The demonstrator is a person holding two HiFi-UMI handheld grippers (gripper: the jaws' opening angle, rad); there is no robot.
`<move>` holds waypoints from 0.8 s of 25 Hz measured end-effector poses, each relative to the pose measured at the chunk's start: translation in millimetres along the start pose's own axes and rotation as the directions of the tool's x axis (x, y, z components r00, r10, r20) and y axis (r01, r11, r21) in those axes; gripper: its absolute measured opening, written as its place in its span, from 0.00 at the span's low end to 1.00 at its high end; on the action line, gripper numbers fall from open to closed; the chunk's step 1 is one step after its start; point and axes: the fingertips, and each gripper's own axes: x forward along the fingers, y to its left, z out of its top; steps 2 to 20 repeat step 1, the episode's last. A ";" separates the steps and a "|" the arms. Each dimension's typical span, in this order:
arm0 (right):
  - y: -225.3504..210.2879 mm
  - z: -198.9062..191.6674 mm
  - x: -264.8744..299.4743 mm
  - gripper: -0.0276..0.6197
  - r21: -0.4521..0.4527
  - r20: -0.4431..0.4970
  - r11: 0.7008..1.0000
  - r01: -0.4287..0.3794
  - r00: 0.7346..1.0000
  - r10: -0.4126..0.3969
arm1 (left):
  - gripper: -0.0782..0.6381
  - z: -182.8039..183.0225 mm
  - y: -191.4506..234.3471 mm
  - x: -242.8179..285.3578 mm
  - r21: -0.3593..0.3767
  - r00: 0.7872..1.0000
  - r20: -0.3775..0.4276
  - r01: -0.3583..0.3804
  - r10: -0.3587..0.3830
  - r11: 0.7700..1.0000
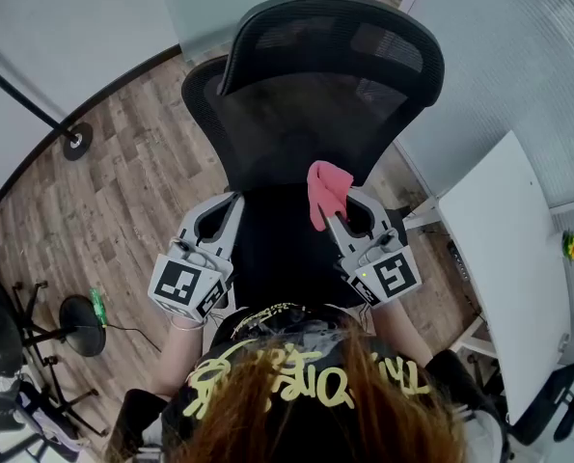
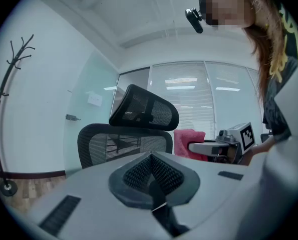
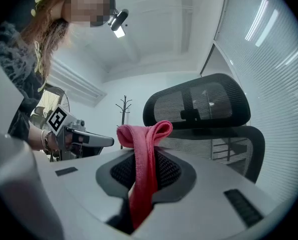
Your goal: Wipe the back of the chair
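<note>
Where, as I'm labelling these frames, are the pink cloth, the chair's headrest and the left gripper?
pink cloth [image 1: 327,191]: head view, its bunched middle.
headrest [image 1: 337,44]: head view, centre of the mesh.
left gripper [image 1: 231,202]: head view, at its jaw tips.

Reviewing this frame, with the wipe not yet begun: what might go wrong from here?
1. The pink cloth is pinched in the right gripper as a narrow fold, so the bare gripper tips may scrape the mesh chair back instead of the cloth wiping it.
2. The left gripper is shut, empty and off the chair; unbraced, the back may swing away under pressure.
</note>
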 end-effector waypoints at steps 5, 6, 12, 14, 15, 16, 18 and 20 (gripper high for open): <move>0.2 0.3 0.2 0.15 -0.002 0.000 1.000 0.003 1.000 -0.003 | 0.10 1.0 -0.2 0.3 0.002 1.000 0.001 0.003 -0.003 1.000; 0.2 0.3 0.2 0.15 -0.002 0.000 1.000 0.003 1.000 -0.003 | 0.10 1.0 -0.2 0.3 0.002 1.000 0.001 0.003 -0.003 1.000; 0.2 0.3 0.2 0.15 -0.002 0.000 1.000 0.003 1.000 -0.003 | 0.10 1.0 -0.2 0.3 0.002 1.000 0.001 0.003 -0.003 1.000; 0.2 0.3 0.2 0.15 -0.002 0.000 1.000 0.003 1.000 -0.003 | 0.10 1.0 -0.2 0.3 0.002 1.000 0.001 0.003 -0.003 1.000; 0.2 0.3 0.2 0.15 -0.002 0.000 1.000 0.003 1.000 -0.003 | 0.10 1.0 -0.2 0.3 0.002 1.000 0.001 0.003 -0.003 1.000; 0.2 0.3 0.2 0.15 -0.002 0.000 1.000 0.003 1.000 -0.003 | 0.10 1.0 -0.2 0.3 0.002 1.000 0.001 0.003 -0.003 1.000; 0.2 0.3 0.2 0.15 -0.002 0.000 1.000 0.003 1.000 -0.003 | 0.10 1.0 -0.2 0.3 0.002 1.000 0.001 0.003 -0.003 1.000; 0.2 0.3 0.2 0.15 -0.002 0.000 1.000 0.003 1.000 -0.003 | 0.10 1.0 -0.2 0.3 0.002 1.000 0.001 0.003 -0.003 1.000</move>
